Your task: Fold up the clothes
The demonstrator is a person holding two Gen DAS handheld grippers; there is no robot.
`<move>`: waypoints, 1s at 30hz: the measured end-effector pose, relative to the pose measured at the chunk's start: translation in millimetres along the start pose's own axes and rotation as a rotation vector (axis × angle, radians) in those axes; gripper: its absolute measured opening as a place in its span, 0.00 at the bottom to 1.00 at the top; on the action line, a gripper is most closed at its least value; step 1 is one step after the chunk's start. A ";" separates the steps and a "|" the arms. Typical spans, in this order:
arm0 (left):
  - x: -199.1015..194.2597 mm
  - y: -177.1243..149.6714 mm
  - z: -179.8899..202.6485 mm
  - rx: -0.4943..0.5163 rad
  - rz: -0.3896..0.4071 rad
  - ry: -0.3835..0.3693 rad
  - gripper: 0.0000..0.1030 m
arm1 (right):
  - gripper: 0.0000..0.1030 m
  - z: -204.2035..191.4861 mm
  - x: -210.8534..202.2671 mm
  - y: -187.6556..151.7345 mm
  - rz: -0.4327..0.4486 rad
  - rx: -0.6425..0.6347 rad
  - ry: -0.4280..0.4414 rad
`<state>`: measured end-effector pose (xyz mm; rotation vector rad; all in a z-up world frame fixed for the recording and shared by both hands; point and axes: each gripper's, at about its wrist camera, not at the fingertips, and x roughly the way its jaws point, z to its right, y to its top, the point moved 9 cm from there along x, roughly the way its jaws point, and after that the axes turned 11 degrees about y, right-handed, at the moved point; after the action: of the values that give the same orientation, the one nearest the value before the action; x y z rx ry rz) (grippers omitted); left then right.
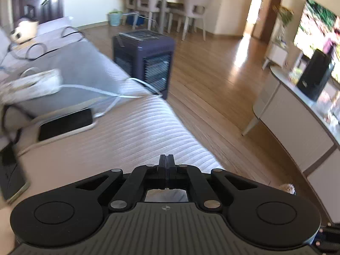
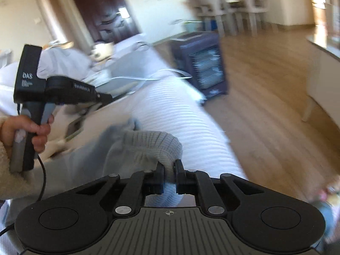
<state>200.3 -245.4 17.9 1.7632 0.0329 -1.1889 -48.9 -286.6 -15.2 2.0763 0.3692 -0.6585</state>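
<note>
Fingers of right gripper (image 2: 169,171) are pinching grey garment's ribbed cuff (image 2: 153,146); left gripper (image 1: 167,165) fingers are pressing together, holding nothing.
Judgement: grip is shallow; keep tension while carrying toward 12 o'clock over sofa (image 1: 131,131).

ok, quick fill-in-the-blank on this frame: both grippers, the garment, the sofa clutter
1. The right gripper is shut on the ribbed cuff of a ____ garment.
2. The left gripper is shut and holds ____.
3. The phone lies on the ____ with its screen up.
4. Beside the sofa, on the wood floor, stands a dark ____.

Missing words: grey; nothing; sofa; heater
</note>
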 end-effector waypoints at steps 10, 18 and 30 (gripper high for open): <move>23.1 -47.6 18.4 0.004 -0.149 -0.030 0.18 | 0.18 53.4 24.2 -27.5 -0.158 0.261 -0.069; 29.9 -63.4 20.0 0.058 -0.159 -0.062 0.54 | 0.56 49.9 20.1 -19.4 -0.162 0.247 -0.028; 36.9 -61.7 36.5 0.210 -0.110 -0.035 0.49 | 0.58 62.5 50.3 -32.4 -0.291 0.290 -0.012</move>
<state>163.7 -255.8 -53.1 1.9432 -0.0165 -1.3434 -43.5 -320.3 -94.7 2.3133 0.6071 -0.9437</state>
